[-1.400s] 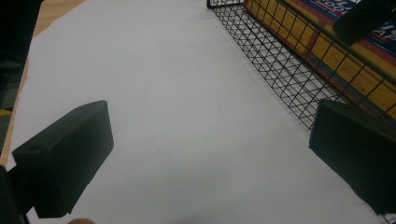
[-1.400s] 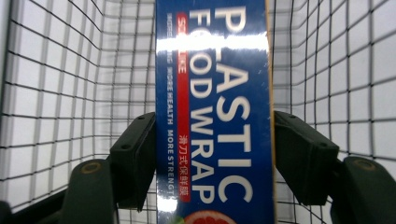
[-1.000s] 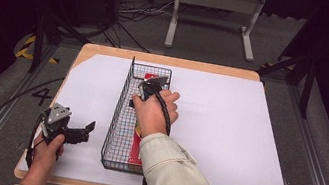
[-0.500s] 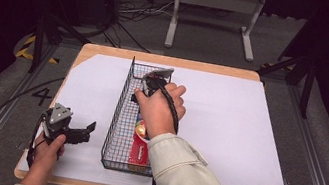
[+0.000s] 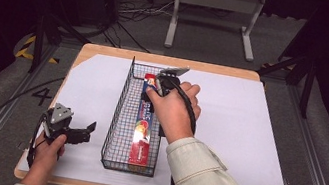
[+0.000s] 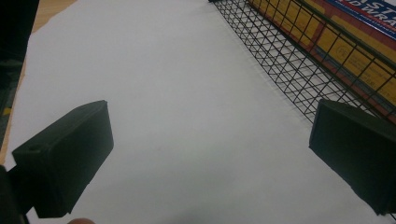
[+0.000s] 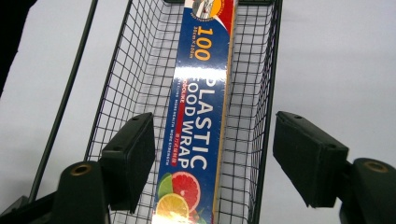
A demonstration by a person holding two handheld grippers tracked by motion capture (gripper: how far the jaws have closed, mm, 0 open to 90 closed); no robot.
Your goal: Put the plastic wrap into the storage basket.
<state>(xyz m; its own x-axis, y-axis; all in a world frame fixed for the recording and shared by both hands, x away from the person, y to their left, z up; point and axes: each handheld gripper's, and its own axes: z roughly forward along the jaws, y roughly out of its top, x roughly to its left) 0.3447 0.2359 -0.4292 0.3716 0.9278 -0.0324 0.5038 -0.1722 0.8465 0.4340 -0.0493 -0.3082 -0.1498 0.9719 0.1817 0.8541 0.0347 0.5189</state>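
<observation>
A long blue and red box of plastic food wrap [image 5: 140, 142] lies flat along the bottom of a black wire basket [image 5: 118, 115] in the middle of the table. My right gripper [image 5: 152, 92] hangs over the far half of the basket, tipped down at the box. In the right gripper view this gripper [image 7: 212, 158] is open, its jaws standing apart above the box [image 7: 201, 107] and basket [image 7: 126, 70] without touching the box. My left gripper [image 5: 87, 133] rests low near the table's front left, open and holding nothing [image 6: 210, 158], beside the basket [image 6: 280, 60].
A white sheet [image 5: 246, 136] covers the wooden table [image 5: 108, 51]. Bare sheet lies right and left of the basket. Beyond the table stand a metal frame [image 5: 214, 9] and cables on the floor.
The right hand has shifted slightly right and away over the basket, and more of the box now shows lying flat in it. The left hand has stayed put.
</observation>
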